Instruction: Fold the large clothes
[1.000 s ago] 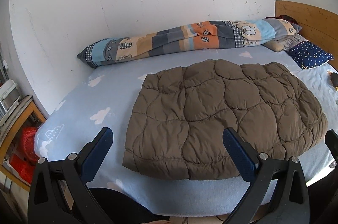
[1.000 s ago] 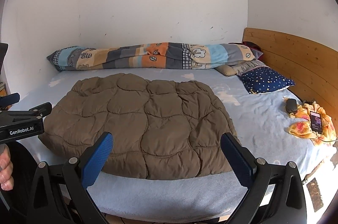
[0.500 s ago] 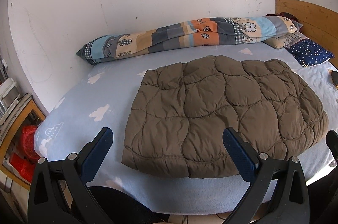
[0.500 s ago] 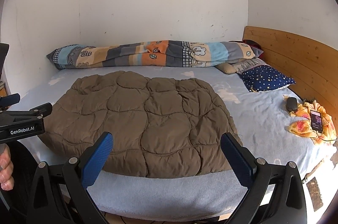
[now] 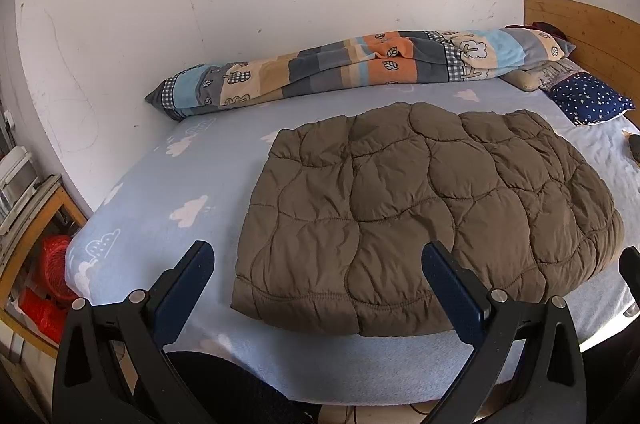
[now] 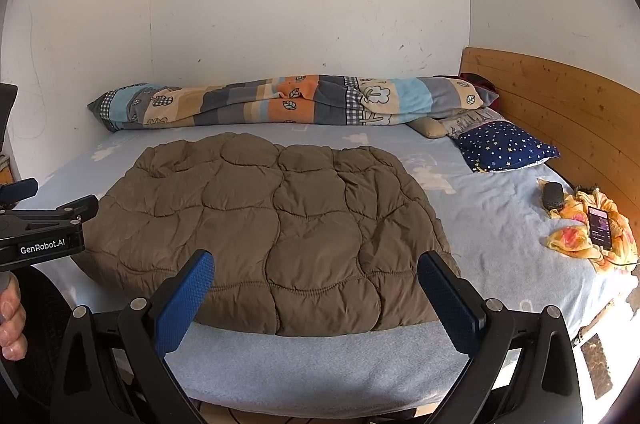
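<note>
A brown quilted puffer garment [image 5: 420, 216] lies folded into a broad flat rectangle on the light blue bed sheet [image 5: 168, 200], its near hem close to the bed's front edge. The same garment [image 6: 272, 224] fills the middle of the right wrist view. My left gripper [image 5: 320, 272] hangs open above the near left corner of the garment, nothing between its blue pads. Over the near hem, my right gripper [image 6: 316, 280] is open and empty too. The left gripper's body [image 6: 36, 228] shows at the left edge of the right wrist view, held by a hand [image 6: 12, 320].
A rolled patterned blanket [image 6: 288, 102] lies along the wall at the back. A navy starred pillow [image 6: 504, 148] and wooden headboard [image 6: 560, 96] are at the right. A phone [image 6: 600, 228] rests on yellow cloth [image 6: 576, 232] near a dark case [image 6: 554, 194]. A wooden shelf [image 5: 28, 224] stands left of the bed.
Both views have shifted slightly, with the garment sitting a little further from the grippers. The garment itself has not moved, and both grippers stay open.
</note>
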Motion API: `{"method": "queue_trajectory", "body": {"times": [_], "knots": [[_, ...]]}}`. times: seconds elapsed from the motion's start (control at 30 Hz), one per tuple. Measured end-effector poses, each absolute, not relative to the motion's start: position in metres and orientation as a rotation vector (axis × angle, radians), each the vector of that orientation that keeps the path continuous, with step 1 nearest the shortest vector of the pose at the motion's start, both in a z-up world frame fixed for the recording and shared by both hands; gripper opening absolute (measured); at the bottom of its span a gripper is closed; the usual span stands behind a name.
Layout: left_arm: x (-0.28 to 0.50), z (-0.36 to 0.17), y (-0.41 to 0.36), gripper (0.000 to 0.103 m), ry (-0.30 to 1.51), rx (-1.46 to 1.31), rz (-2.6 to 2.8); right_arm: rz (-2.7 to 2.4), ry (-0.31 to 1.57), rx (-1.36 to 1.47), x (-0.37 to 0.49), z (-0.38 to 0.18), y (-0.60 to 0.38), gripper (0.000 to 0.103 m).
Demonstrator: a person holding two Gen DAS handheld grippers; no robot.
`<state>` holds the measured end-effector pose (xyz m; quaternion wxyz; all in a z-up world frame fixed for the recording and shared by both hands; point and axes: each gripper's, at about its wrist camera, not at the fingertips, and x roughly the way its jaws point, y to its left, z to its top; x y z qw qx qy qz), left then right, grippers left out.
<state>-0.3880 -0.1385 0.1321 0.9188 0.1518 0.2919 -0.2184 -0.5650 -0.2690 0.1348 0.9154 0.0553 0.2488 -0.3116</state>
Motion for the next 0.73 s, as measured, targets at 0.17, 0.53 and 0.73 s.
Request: {"method": "queue_trajectory", "body": {"times": [0.17, 0.53, 0.73], "knots": [[-0.3880, 0.1319, -0.1376, 0.103, 0.600, 0.313, -0.450, -0.639, 0.513, 0.114, -0.5648, 0.1345, -0.2692, 0.103], [-0.3876, 0.1315, -0.1370, 0.103, 0.600, 0.312, -0.445, -0.643, 0.512, 0.114, -0.5655, 0.1347, -0.2689, 0.103], [-0.3893, 0.1336, -0.1353, 0.103, 0.603, 0.309, -0.492, -0.643, 0.513, 0.129, -0.5662, 0.1346, -0.2709, 0.103]]}}
